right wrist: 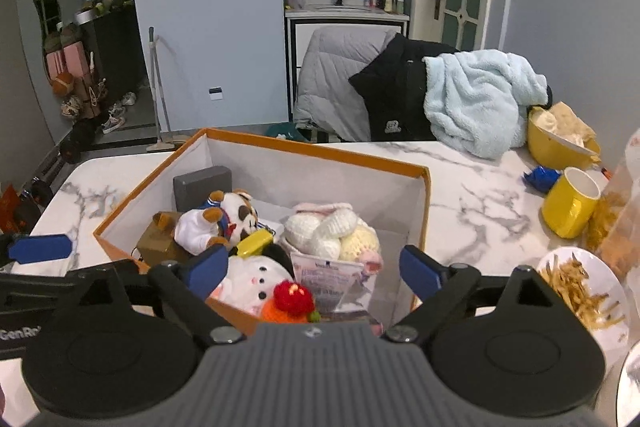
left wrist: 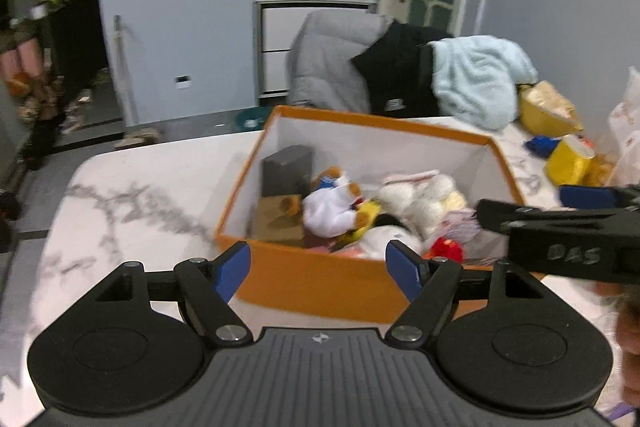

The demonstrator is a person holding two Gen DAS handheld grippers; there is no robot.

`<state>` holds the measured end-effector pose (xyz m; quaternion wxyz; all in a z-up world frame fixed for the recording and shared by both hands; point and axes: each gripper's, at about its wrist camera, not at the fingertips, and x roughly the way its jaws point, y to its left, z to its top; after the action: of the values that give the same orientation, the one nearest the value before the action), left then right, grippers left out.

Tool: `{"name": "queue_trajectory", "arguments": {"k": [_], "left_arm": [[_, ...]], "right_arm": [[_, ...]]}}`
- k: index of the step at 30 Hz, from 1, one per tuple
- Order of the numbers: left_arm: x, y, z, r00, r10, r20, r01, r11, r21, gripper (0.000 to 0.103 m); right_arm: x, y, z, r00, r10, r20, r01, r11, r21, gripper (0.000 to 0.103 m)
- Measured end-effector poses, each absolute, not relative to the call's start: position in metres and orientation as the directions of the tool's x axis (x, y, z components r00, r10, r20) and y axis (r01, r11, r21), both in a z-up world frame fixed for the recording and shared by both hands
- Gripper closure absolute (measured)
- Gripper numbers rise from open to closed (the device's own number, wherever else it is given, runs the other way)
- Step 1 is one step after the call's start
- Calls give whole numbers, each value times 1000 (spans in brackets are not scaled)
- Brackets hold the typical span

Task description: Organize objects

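Note:
An orange box (left wrist: pixel 320 279) (right wrist: pixel 132 203) with white inner walls stands on the marble table. It holds a grey block (left wrist: pixel 286 169) (right wrist: pixel 202 185), a plush dog in white (left wrist: pixel 334 205) (right wrist: pixel 216 221), cream knitted items (left wrist: pixel 420 197) (right wrist: pixel 332 231), a white snowman plush (right wrist: pixel 256 277) and a red knitted piece (left wrist: pixel 446 249) (right wrist: pixel 294 295). My left gripper (left wrist: pixel 320 265) is open and empty, just in front of the box's near wall. My right gripper (right wrist: pixel 314 269) is open and empty, above the box's near side. The right gripper also shows at the right of the left wrist view (left wrist: pixel 560 227).
A yellow mug (right wrist: pixel 570 203) (left wrist: pixel 570 163), a blue wrapper (right wrist: pixel 540 179), a yellow bowl (right wrist: pixel 560 143) and a plate of fries (right wrist: pixel 580 289) are on the table at right. A chair draped with grey, black and light-blue clothes (right wrist: pixel 460 95) (left wrist: pixel 472 79) stands behind the table.

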<state>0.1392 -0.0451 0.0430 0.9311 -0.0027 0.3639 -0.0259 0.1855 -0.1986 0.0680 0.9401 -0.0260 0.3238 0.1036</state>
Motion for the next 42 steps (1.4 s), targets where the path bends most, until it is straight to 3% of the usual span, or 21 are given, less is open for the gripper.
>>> {"name": "queue_trajectory", "arguments": {"k": [5, 11, 16, 29, 42], "left_arm": [[127, -47, 41, 737, 33, -675, -4, 999, 45, 8], [123, -36, 37, 739, -36, -673, -17, 997, -73, 8], [124, -31, 28, 725, -27, -688, -56, 994, -98, 8], [121, -30, 4, 674, 2, -739, -59, 997, -51, 8], [120, -28, 5, 688, -6, -726, -70, 995, -75, 8]], "right_arm": [[173, -204, 75, 751, 203, -629, -216, 975, 57, 1], [160, -200, 74, 742, 177, -646, -223, 975, 10, 1], [159, -195, 64, 719, 150, -678, -214, 977, -11, 1], [158, -180, 40, 701, 125, -702, -231, 971, -57, 1], [159, -180, 36, 696, 114, -709, -228, 971, -67, 1]]}}
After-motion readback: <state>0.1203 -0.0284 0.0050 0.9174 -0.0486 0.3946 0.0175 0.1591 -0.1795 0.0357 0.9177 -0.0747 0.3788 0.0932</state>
